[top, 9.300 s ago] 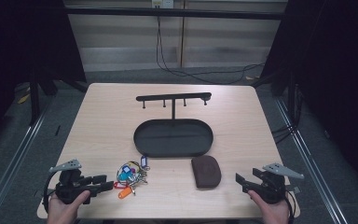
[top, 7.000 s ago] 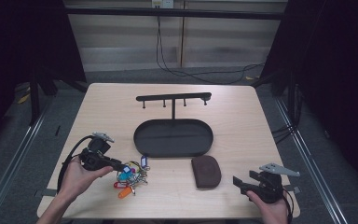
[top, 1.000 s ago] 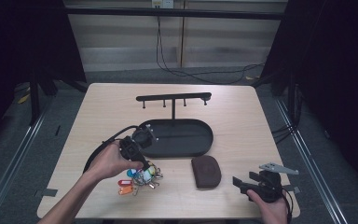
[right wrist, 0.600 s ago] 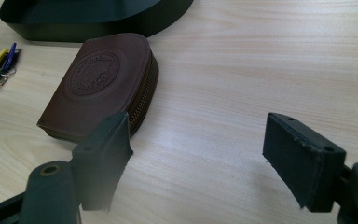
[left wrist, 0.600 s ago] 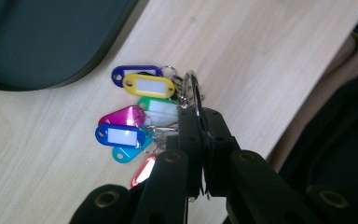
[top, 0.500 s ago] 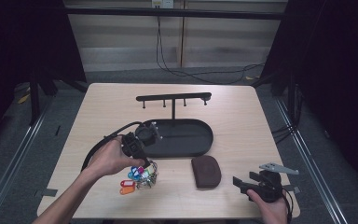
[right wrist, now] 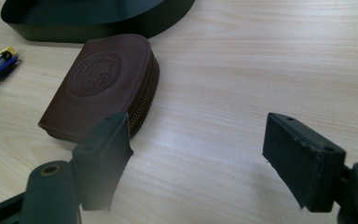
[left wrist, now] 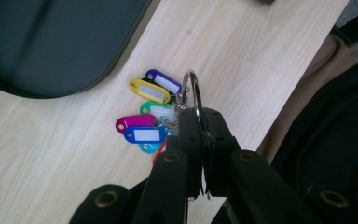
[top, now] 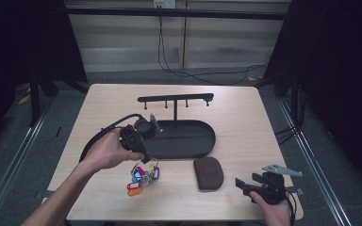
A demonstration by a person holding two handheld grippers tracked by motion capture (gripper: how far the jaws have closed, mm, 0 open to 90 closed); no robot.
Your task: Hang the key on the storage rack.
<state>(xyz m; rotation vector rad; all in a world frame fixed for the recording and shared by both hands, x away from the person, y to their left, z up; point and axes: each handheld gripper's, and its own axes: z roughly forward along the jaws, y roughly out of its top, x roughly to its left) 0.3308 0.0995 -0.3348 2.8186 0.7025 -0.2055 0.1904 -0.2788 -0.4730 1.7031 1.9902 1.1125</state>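
A bunch of keys (top: 143, 176) is held up by its metal ring (left wrist: 192, 93), which is pinched upright between the closed jaws of the left gripper (left wrist: 200, 133). Coloured plastic tags, among them purple, yellow, green, pink, blue and orange, are fanned out below the ring. The bunch is seen above the bench (top: 245, 122), just beside the near rim of the dark oval tray (top: 188, 141).

Both grippers (top: 143, 157) (top: 239, 184) black – brass-coloured pivot screws, trailing black cable; right one topped by grey plate.
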